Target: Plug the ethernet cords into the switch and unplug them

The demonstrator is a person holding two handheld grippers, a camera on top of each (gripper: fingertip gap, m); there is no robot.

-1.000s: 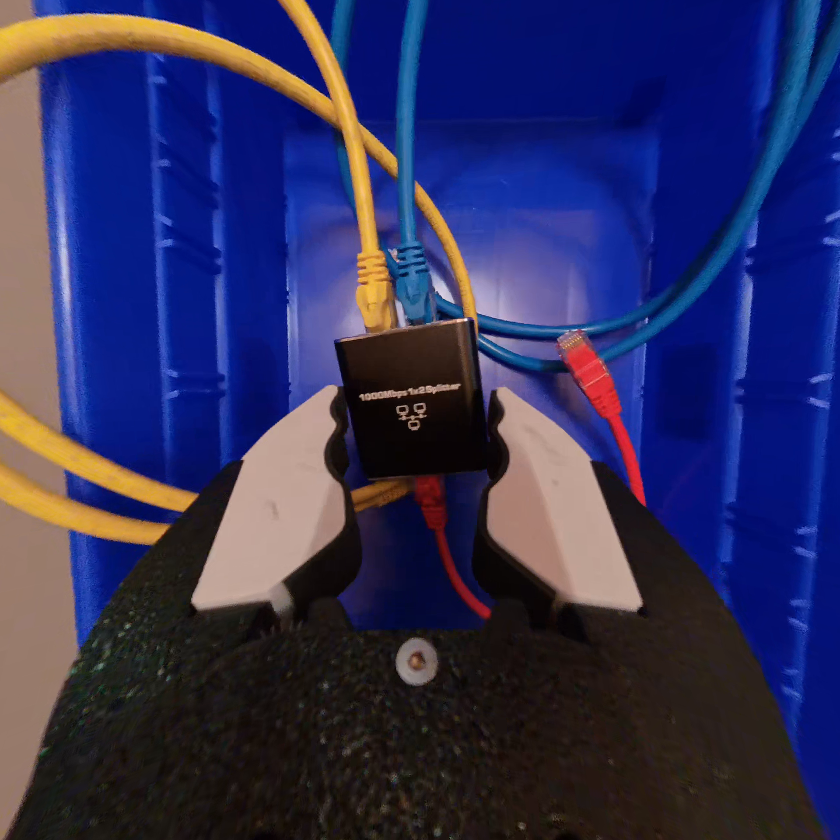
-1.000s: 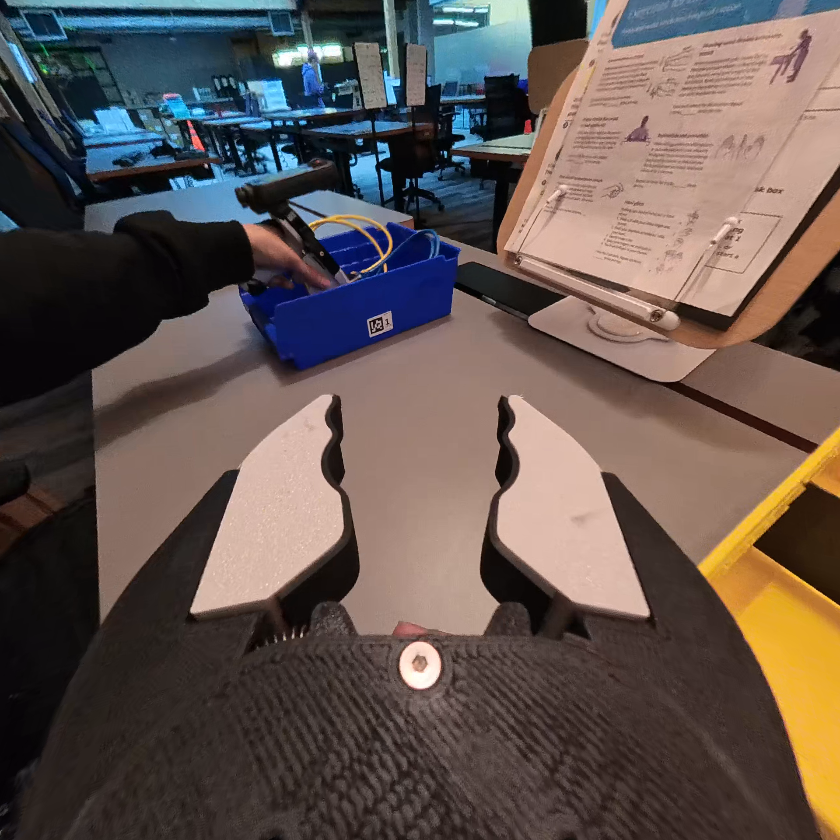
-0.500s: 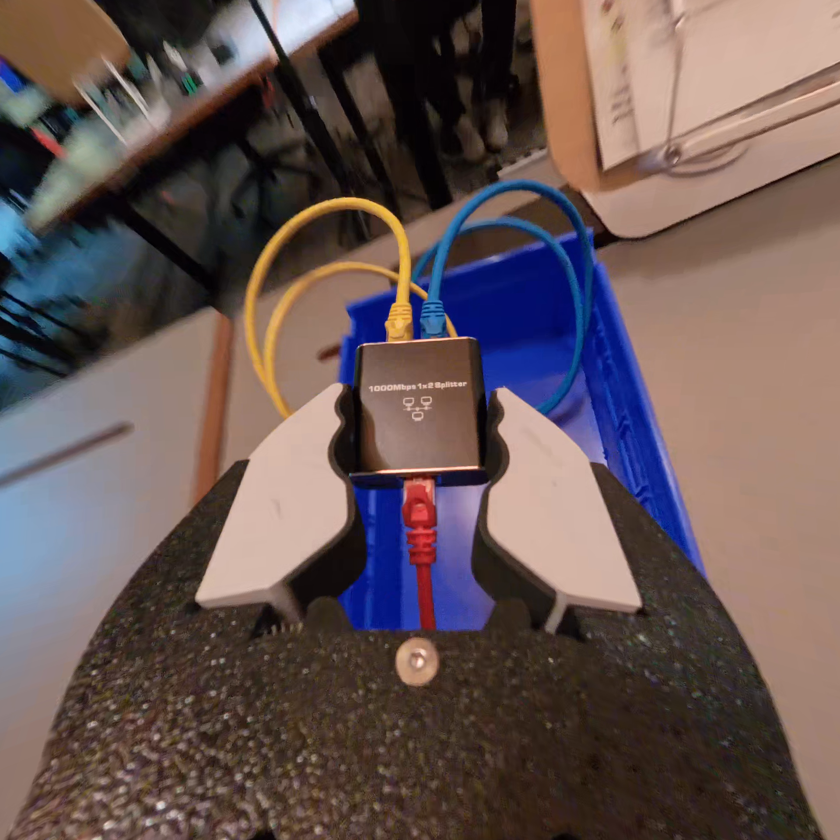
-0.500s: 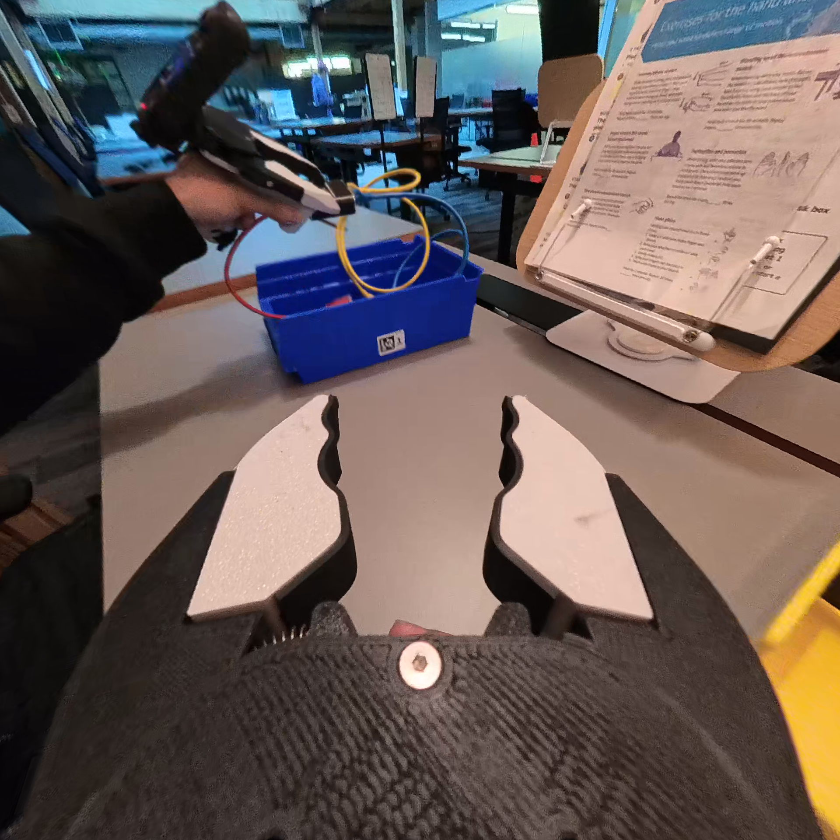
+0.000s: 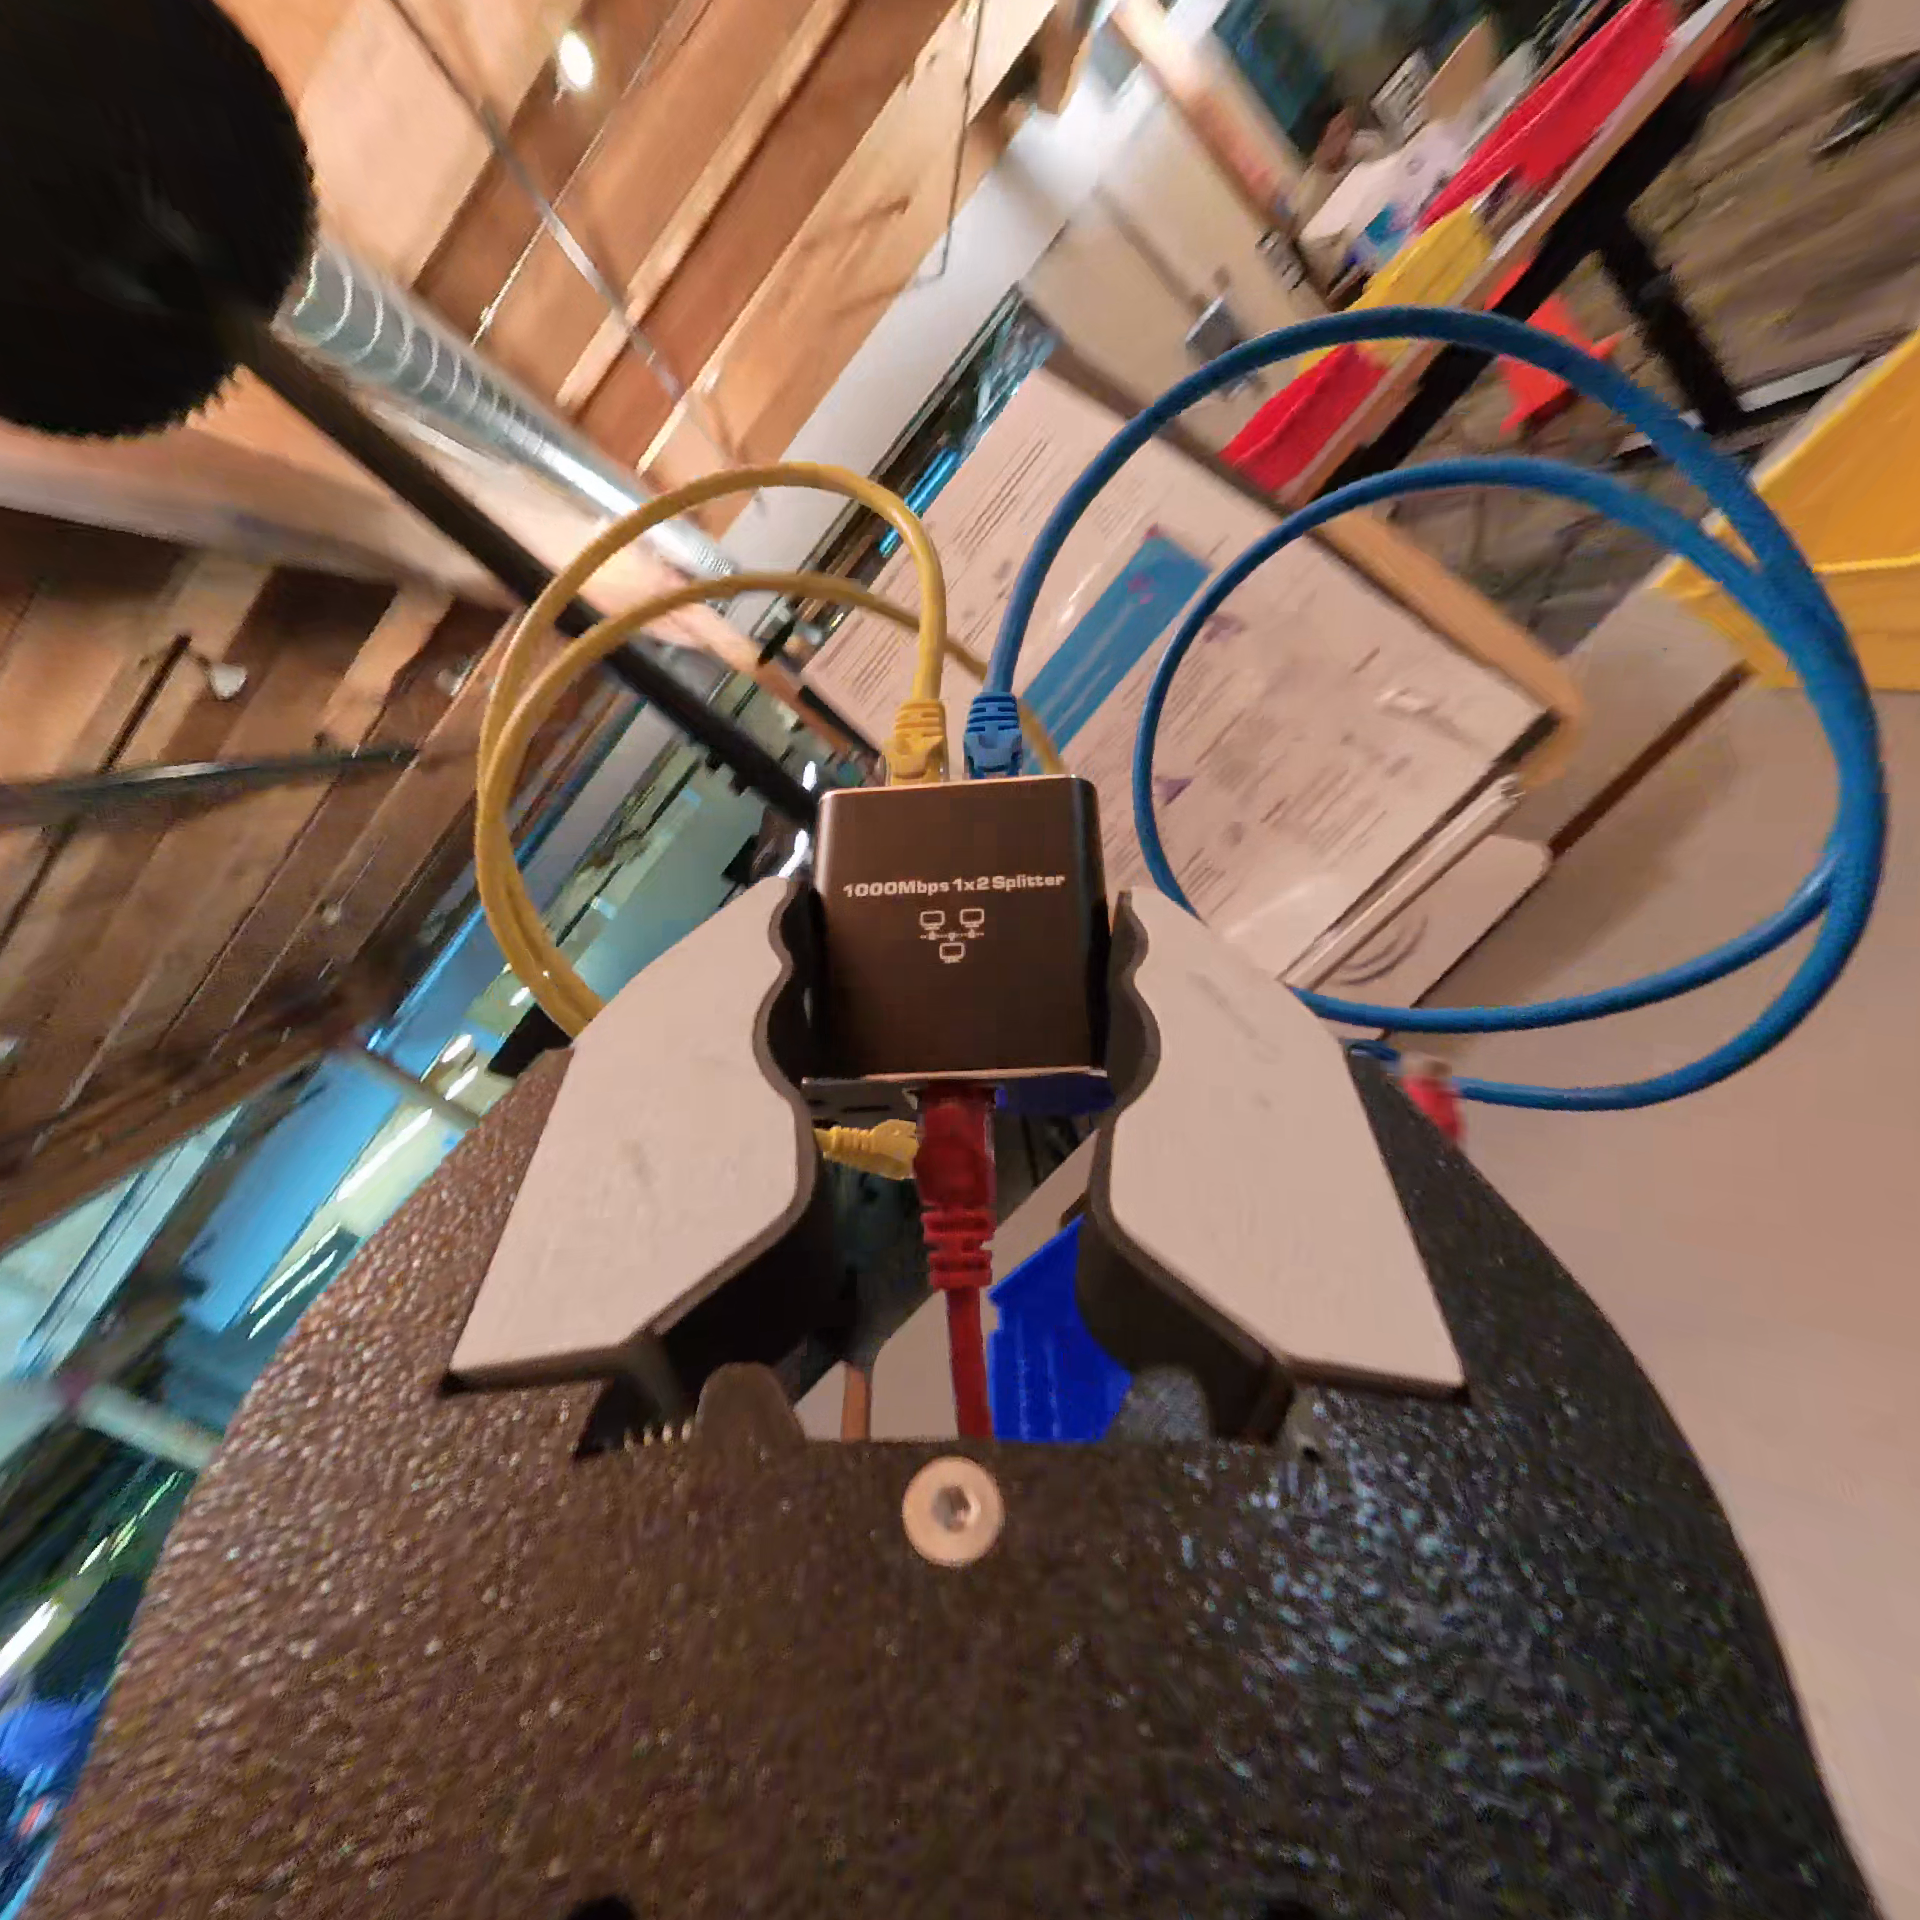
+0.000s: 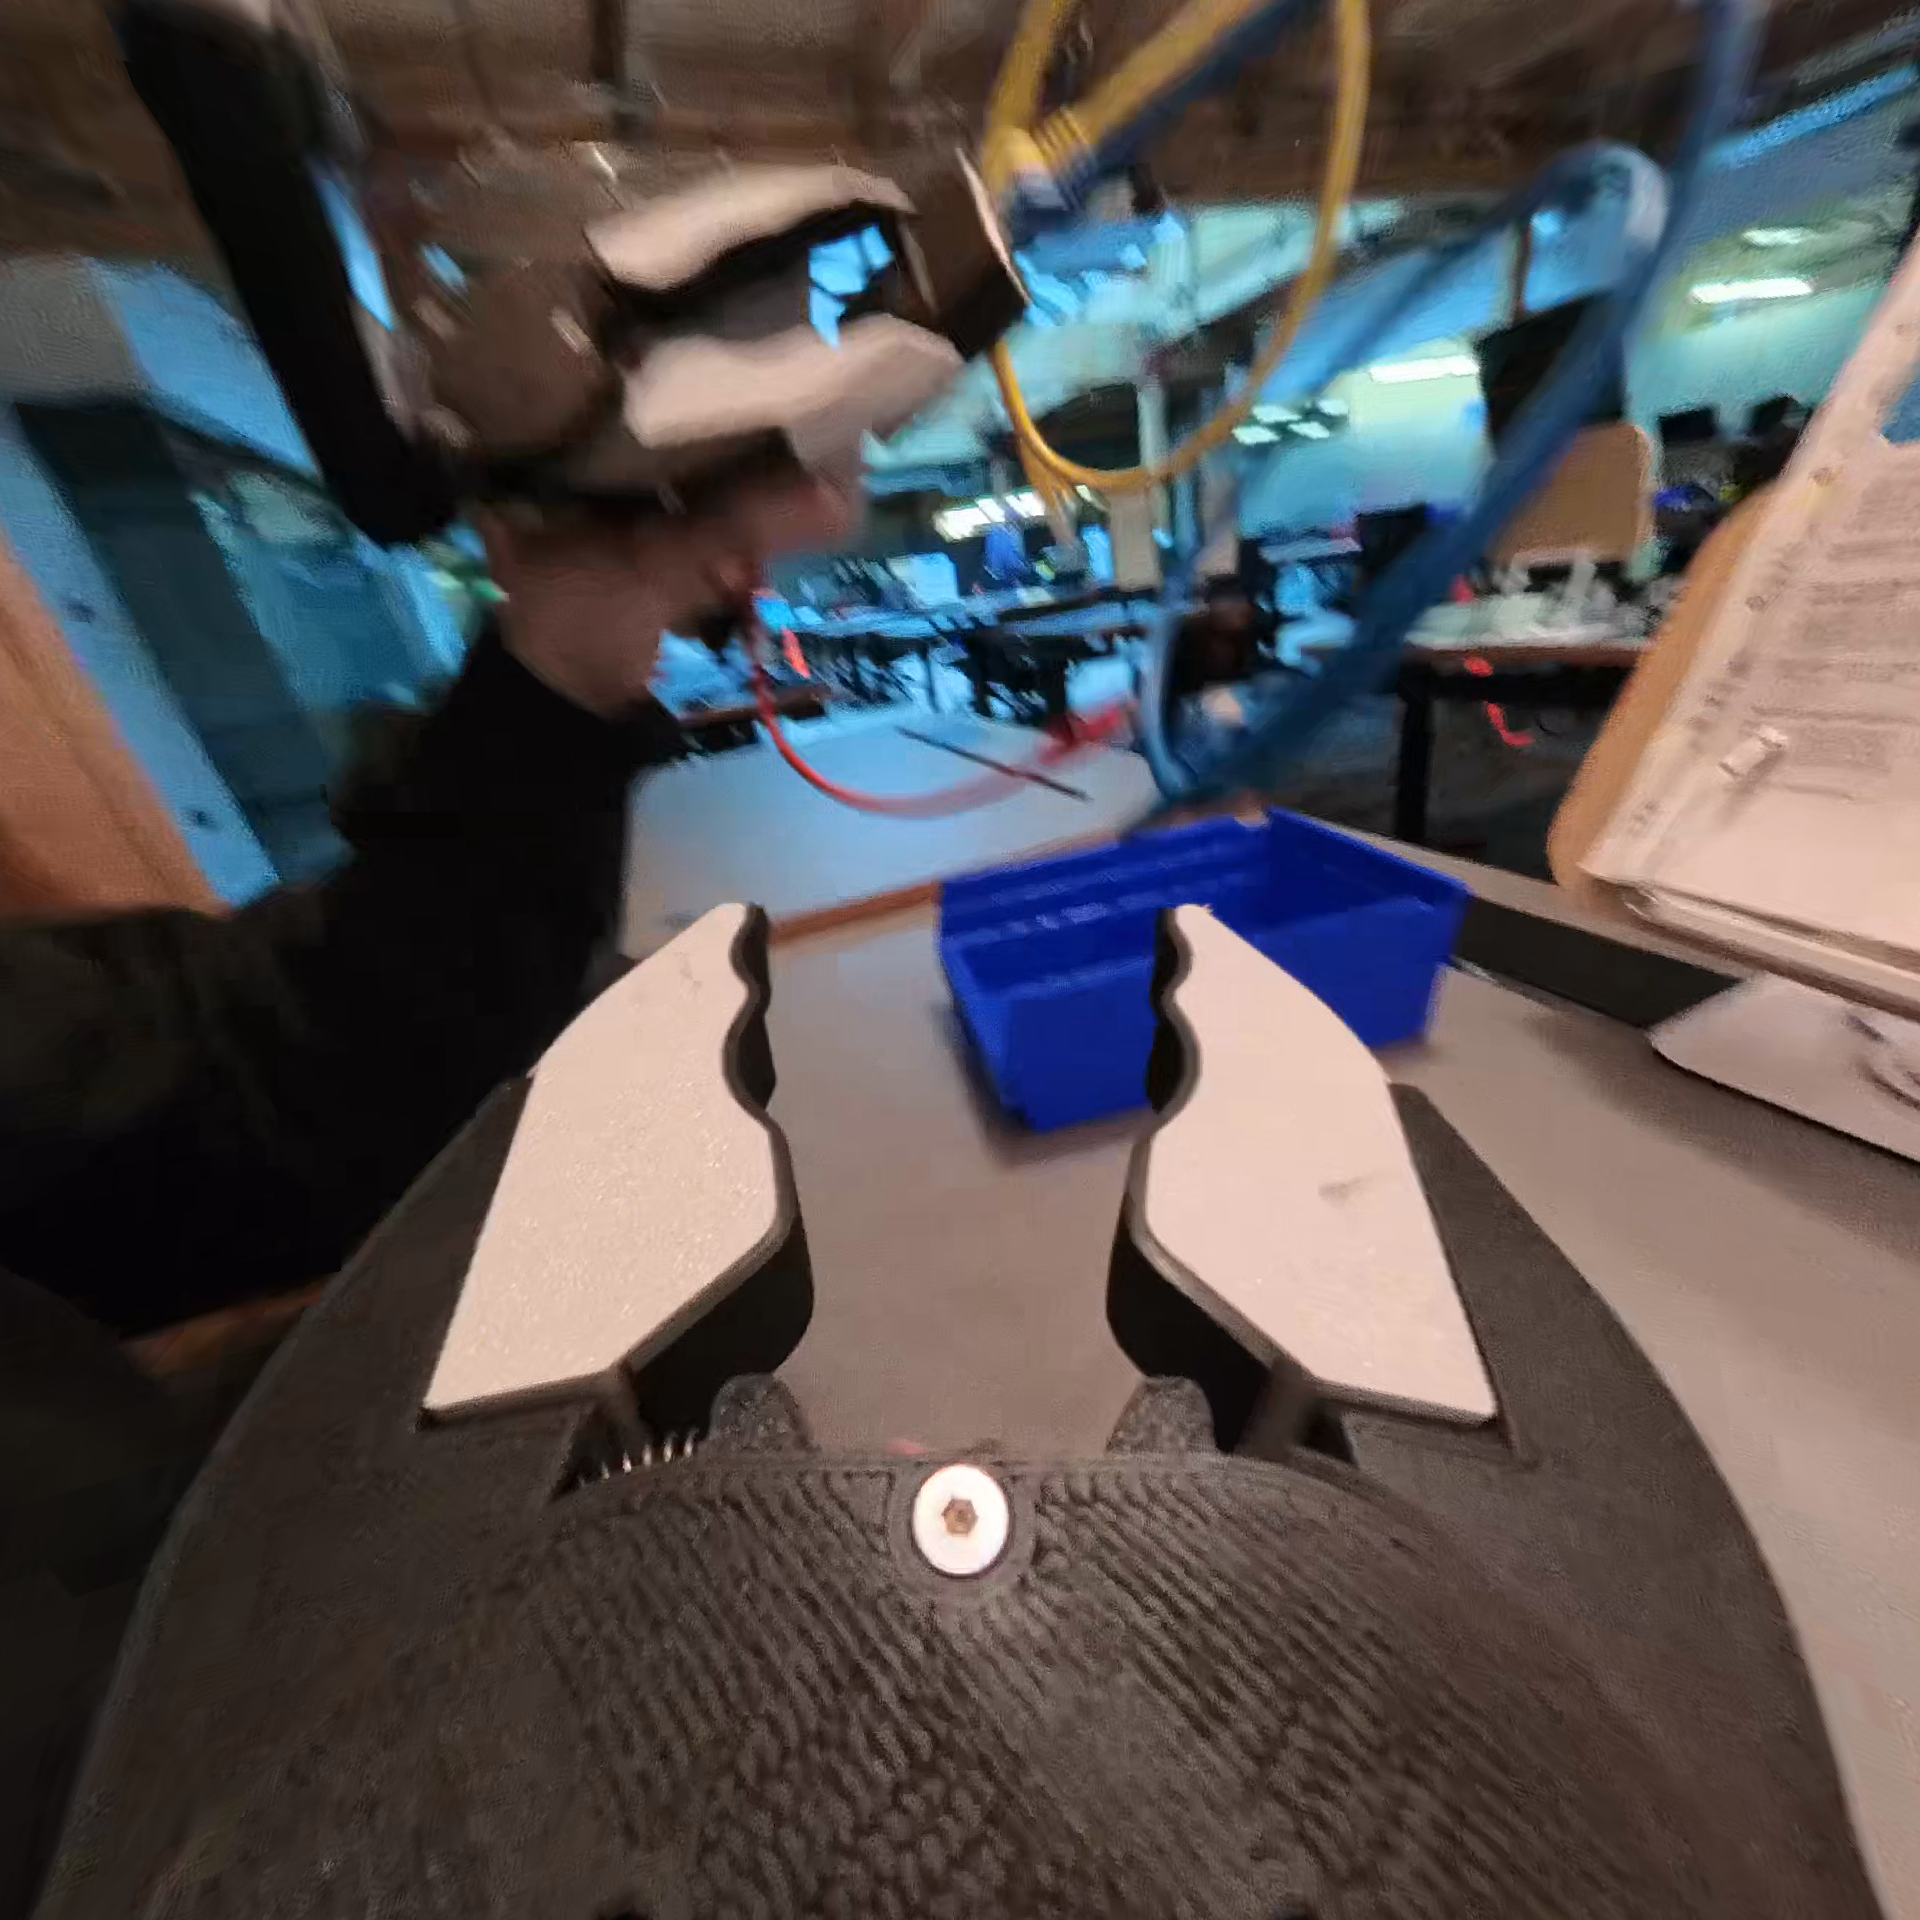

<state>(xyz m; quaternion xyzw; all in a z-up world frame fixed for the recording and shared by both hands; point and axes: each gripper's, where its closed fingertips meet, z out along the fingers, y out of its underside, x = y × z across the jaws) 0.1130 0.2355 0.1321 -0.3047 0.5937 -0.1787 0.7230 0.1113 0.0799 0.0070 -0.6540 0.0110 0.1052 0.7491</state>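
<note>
lifted since a second ago, the left tool (image 5: 958,940) now holds the black switch (image 5: 956,925) high in the air, well above the blue bin (image 6: 1205,971) on the desk (image 6: 1621,1247), where it was before. its two fingers are clamped on the switch's sides. yellow cord (image 5: 499,831) and blue cord (image 5: 1849,831) are plugged into the far end and loop outward; red cord (image 5: 961,1257) is plugged into the near end. right tool (image 6: 961,1023) hovers low over the desk, fingers apart, holding nothing, blue bin just beyond them.
</note>
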